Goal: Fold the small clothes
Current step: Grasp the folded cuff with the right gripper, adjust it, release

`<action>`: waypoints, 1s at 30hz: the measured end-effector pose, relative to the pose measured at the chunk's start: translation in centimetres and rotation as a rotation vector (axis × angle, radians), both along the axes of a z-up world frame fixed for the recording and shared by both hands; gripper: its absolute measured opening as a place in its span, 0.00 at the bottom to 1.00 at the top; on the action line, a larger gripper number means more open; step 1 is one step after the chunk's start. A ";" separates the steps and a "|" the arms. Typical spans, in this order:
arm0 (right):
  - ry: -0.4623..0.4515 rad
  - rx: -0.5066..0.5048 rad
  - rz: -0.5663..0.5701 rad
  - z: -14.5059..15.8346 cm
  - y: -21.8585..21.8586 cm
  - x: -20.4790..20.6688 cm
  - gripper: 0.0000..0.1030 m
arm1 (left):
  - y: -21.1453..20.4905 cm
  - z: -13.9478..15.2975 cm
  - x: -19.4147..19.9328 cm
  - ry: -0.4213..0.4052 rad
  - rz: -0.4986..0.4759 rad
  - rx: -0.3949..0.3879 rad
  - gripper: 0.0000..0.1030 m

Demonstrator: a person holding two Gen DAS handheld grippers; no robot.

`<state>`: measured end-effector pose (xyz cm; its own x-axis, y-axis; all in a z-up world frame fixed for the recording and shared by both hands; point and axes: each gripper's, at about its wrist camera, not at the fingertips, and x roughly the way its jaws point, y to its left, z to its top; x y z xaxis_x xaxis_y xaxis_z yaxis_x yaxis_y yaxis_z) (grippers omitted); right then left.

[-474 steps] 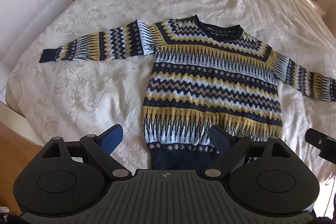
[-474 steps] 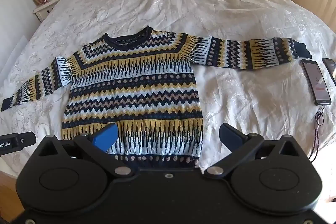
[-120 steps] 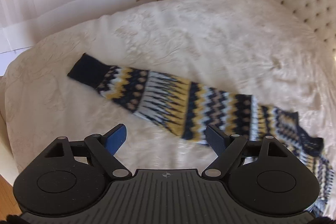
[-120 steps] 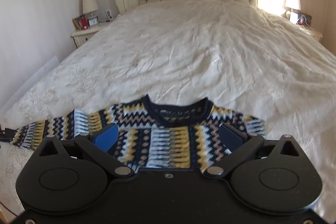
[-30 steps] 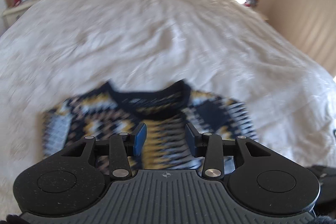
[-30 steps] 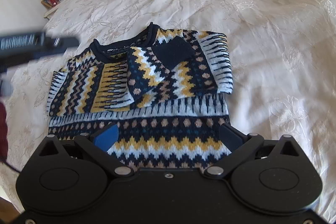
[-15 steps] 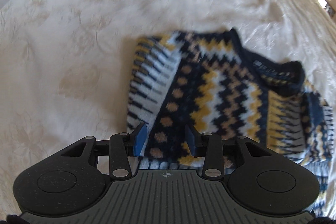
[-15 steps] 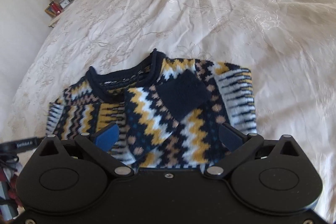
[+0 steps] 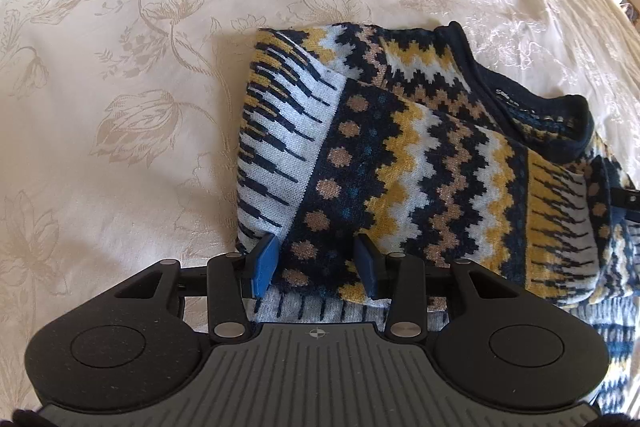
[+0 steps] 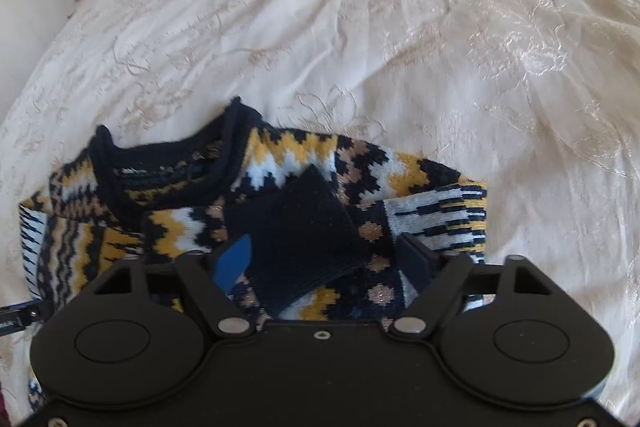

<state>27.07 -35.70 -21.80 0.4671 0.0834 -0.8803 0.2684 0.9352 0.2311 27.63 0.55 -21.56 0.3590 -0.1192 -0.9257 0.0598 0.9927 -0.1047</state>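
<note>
Item: sweater (image 9: 420, 163), sleeves folded in, lying mid-frame on the bedspread (image 9: 120, 67), neckline toward upper right; my left gripper (image 9: 316, 259) half-parted astride its near left edge, my right gripper (image 10: 324, 259) spread over the cuff.

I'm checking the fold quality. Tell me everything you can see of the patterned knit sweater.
The navy, yellow, white and tan zigzag-patterned knit sweater lies on the cream floral bedspread, both sleeves folded across the chest, a navy cuff on top, ribbed navy collar open. The left gripper and right gripper are open, fingers straddling the sleeve layers near its lower part.
</note>
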 end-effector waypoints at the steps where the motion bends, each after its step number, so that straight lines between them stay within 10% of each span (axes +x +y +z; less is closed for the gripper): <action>1: -0.002 0.000 0.001 -0.1 0.0 0.0 0.66 | -0.1 0.0 0.1 0.002 0.002 0.000 0.39; 3: -0.016 0.009 0.015 0.1 0.1 0.0 0.57 | -0.1 0.0 0.1 0.002 0.006 0.000 0.40; 5: -0.021 -0.029 0.036 0.8 0.5 0.1 0.23 | -0.2 0.0 0.1 0.002 0.008 0.002 0.40; 13: -0.139 -0.082 0.036 6.2 0.9 -4.2 0.19 | -0.2 0.1 0.2 0.003 0.009 0.003 0.40; 30: 0.048 -0.119 -0.060 1.5 -1.3 -7.8 0.18 | -0.1 0.7 0.6 -0.005 -0.010 0.049 0.40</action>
<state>19.28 -37.02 -20.27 0.4256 -0.0503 -0.9035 0.3330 0.9371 0.1047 28.21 0.49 -20.90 0.3625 -0.0771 -0.9288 0.0705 0.9960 -0.0551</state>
